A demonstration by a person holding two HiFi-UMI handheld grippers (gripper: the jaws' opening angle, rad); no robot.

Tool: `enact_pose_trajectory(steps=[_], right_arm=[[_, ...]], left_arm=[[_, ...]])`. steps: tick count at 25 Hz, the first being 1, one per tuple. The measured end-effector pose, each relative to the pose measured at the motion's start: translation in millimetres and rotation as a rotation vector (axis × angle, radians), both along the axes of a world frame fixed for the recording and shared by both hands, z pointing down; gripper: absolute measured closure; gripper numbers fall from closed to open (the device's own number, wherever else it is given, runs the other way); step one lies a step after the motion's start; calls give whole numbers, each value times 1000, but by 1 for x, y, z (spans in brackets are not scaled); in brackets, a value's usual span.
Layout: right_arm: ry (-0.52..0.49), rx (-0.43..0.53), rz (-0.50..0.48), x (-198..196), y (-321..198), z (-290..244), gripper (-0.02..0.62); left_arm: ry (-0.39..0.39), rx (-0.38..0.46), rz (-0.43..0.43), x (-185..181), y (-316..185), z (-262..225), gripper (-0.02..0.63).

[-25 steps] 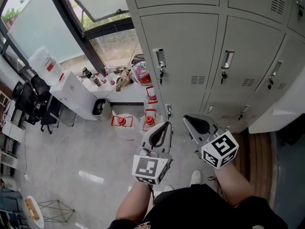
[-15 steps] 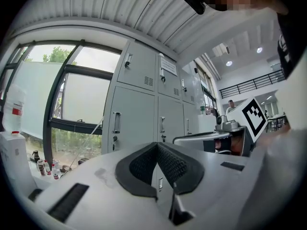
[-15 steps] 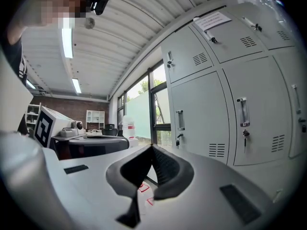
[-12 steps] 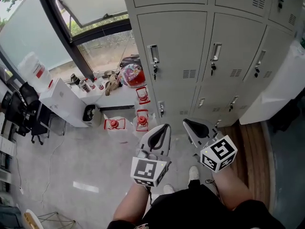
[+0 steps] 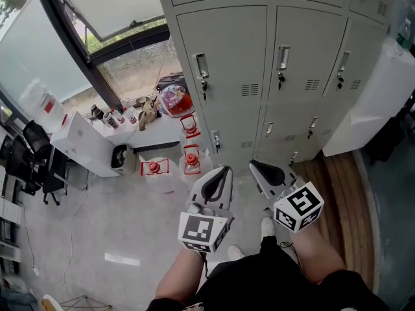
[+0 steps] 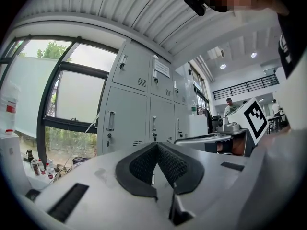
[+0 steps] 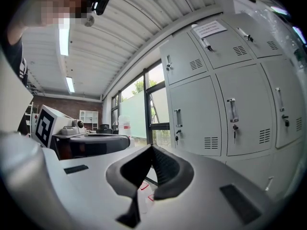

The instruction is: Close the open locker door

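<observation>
A bank of grey lockers [image 5: 227, 63] stands ahead, its doors in front of me shut, with handles and keys. At the right a pale panel [image 5: 369, 102] juts out from the row and looks like the open locker door. My left gripper [image 5: 224, 170] and right gripper [image 5: 254, 165] are held side by side at waist height, pointing level toward the lockers and well short of them. Both are shut with nothing between the pads. The left gripper view has its closed tips [image 6: 157, 145] before the lockers [image 6: 127, 114]. The right gripper's tips [image 7: 152, 147] also meet, with lockers [image 7: 240, 114] beyond.
Red objects [image 5: 191, 161] sit on the floor by the lockers' left end, beside a white cabinet [image 5: 84, 144] and a tall window [image 5: 117, 18]. An office chair [image 5: 39, 167] stands far left. A wooden floor strip [image 5: 343, 199] runs along the right, under the jutting panel.
The lockers have slid left in the head view, and more of the jutting pale panel shows at the right. Both grippers stay shut and keep their places in the picture.
</observation>
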State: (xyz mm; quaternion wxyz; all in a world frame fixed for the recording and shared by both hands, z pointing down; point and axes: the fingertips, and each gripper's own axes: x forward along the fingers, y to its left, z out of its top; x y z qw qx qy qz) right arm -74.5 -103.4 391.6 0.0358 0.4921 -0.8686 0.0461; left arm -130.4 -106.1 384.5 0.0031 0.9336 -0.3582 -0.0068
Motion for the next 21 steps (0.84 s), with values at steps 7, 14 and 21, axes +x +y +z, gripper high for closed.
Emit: enact_pose_trajectory(steps=[7,14,21], right_arm=[[1,12,9,-3,13,-3,543],[10,16,-3,-9,19,-5,543],[18,16,-16,-15,26,-6,543]], left_arm=[[-1,11,9,-3,12,-2,589],[6,17,-2,-10,19,-5,589],[10,21,-11,-15,25,-8,589]])
